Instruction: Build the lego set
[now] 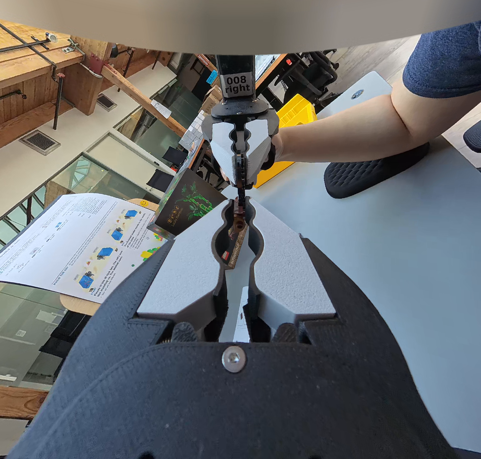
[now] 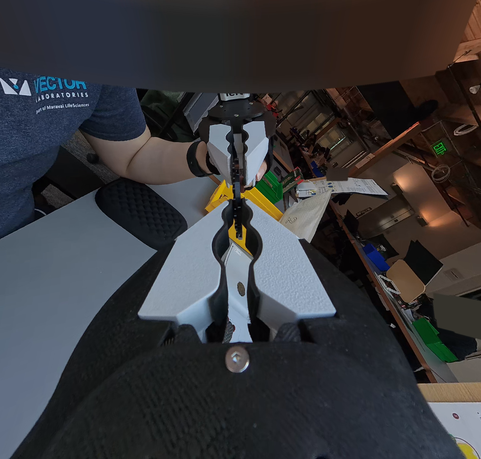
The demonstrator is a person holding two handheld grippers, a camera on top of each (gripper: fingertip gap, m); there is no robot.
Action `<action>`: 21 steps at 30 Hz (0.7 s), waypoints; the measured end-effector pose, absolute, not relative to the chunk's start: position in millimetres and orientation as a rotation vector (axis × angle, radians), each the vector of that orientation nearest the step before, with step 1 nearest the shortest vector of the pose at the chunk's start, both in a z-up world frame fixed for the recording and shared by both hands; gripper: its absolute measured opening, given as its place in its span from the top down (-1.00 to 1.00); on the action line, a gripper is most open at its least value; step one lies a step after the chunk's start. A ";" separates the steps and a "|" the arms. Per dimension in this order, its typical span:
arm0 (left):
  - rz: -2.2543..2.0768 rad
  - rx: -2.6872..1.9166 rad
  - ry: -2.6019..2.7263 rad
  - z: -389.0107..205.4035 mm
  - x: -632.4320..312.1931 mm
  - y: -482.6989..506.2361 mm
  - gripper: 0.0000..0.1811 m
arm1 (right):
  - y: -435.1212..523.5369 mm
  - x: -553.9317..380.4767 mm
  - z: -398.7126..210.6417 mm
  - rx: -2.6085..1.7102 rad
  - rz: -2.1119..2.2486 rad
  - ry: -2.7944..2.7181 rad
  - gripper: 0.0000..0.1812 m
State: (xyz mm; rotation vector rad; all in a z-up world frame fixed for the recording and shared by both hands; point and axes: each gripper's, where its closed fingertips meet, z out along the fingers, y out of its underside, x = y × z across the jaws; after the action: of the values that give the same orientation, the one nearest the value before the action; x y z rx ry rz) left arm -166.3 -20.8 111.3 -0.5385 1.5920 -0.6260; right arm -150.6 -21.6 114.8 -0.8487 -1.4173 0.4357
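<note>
My left gripper (image 1: pixel 239 202) is shut on a small brown lego piece (image 1: pixel 238 221) at its fingertips. My right gripper (image 1: pixel 240 184) faces it tip to tip, held in a person's hand, and is shut on a thin black toothed lego piece (image 1: pixel 241 168). The black piece's end reaches the brown piece between the left fingertips. In the right wrist view my right gripper (image 2: pixel 236 202) holds the black piece (image 2: pixel 236 213) edge-on. The left gripper (image 2: pixel 238 184) is opposite, with a bit of brown (image 2: pixel 243 178) showing. Both are held above the grey table (image 1: pixel 390 264).
The dark lego box (image 1: pixel 187 207) and a printed instruction sheet (image 1: pixel 78 238) stand to the left. A yellow bin (image 1: pixel 294 116), a black padded rest (image 1: pixel 374 171) and the person's forearm (image 1: pixel 351 134) lie behind. A numbered paper bag (image 2: pixel 307 217) and green bin (image 2: pixel 270 186) sit beyond. Only a small space, under 4 cm, lies between the two pairs of fingers.
</note>
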 end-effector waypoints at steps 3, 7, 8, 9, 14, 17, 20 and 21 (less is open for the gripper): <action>-0.655 -0.555 1.560 113.9 -164.7 -19.5 0.93 | -20.5 -149.2 116.7 -0.859 0.466 -1.401 0.95; -0.828 -0.655 1.523 120.7 -166.1 -14.7 0.77 | -17.9 -145.7 125.7 -0.918 0.670 -1.317 0.95; -0.876 -0.665 1.508 123.4 -167.3 -13.9 0.79 | -17.6 -144.2 128.7 -0.924 0.725 -1.292 0.96; -0.913 -0.673 1.502 124.7 -168.2 -13.3 0.81 | -17.3 -142.8 131.0 -0.926 0.766 -1.274 0.96; -0.959 -0.734 1.503 122.2 -165.4 -8.0 0.83 | -10.0 -140.6 128.6 -0.969 0.785 -1.252 0.96; -0.970 -0.768 1.507 118.4 -160.9 -5.8 0.89 | -8.9 -142.0 127.3 -0.971 0.787 -1.253 0.96; -0.961 -0.751 1.497 118.4 -159.2 -5.2 0.91 | -7.5 -142.2 124.8 -0.973 0.767 -1.263 0.96; -0.950 -0.741 1.498 118.6 -159.3 -6.0 0.88 | -7.7 -142.2 123.7 -0.963 0.745 -1.273 0.96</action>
State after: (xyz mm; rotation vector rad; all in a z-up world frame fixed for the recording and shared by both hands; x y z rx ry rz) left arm -159.3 -6.0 118.6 -0.7409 1.4980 -0.9503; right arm -142.2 -7.7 123.7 -0.9629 -1.2728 0.7448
